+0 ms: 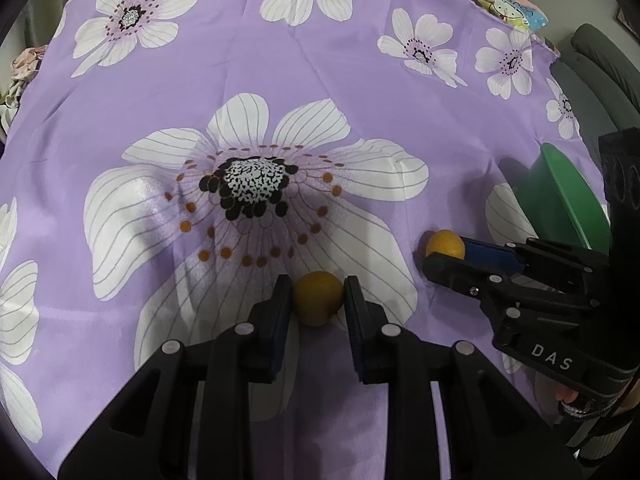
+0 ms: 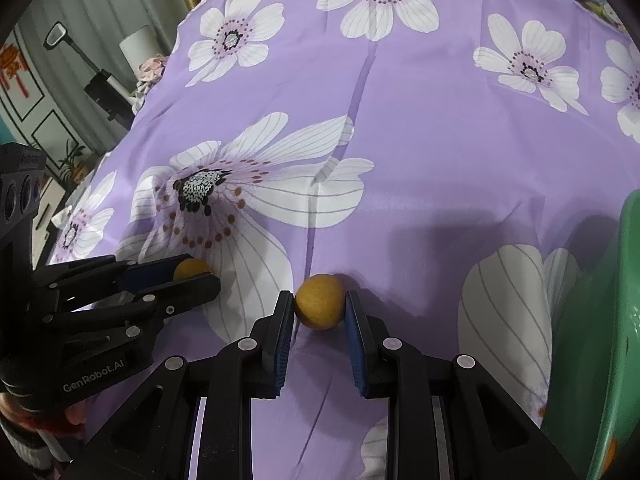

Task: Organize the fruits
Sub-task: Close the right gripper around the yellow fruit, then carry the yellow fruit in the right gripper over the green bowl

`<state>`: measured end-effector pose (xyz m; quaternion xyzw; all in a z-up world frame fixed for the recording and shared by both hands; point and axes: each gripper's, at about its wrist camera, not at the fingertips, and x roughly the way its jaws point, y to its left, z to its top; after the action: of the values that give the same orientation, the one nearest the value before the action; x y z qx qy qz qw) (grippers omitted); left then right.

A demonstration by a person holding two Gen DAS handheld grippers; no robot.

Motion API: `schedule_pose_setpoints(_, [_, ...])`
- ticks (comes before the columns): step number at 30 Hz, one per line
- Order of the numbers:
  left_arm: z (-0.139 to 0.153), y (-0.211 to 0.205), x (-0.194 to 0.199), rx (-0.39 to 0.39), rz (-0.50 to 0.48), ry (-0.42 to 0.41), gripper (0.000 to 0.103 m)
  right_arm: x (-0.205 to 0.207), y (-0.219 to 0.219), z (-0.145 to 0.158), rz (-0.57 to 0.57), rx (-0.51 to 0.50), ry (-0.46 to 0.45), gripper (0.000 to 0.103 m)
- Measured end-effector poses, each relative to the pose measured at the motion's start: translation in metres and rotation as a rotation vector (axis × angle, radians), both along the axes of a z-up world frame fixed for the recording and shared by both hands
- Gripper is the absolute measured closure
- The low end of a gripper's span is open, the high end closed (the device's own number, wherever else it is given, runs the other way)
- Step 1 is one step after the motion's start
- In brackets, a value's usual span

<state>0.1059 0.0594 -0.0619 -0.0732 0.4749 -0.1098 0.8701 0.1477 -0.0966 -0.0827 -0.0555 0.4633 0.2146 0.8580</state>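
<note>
On purple cloth (image 1: 240,80), left gripper (image 1: 318,296) gripping fruit (image 1: 318,298)

Smooth, faintly shiny cloth (image 1: 320,60); glossy green plastic bowl (image 2: 600,340); matt-skinned fruits (image 2: 320,301).

Two small round yellow-orange fruits (image 1: 319,298) (image 2: 320,301) on the purple floral cloth (image 1: 320,80), near a green bowl (image 1: 560,196).
</note>
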Motion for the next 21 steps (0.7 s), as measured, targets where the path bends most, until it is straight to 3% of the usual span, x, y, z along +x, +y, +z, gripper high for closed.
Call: schedule_pose_setpoints(21, [0.037, -0.009, -0.042, -0.006, -0.013, -0.068, 0.077, -0.048, -0.019, 0.037, -0.020, 0.037, -0.103, 0.076])
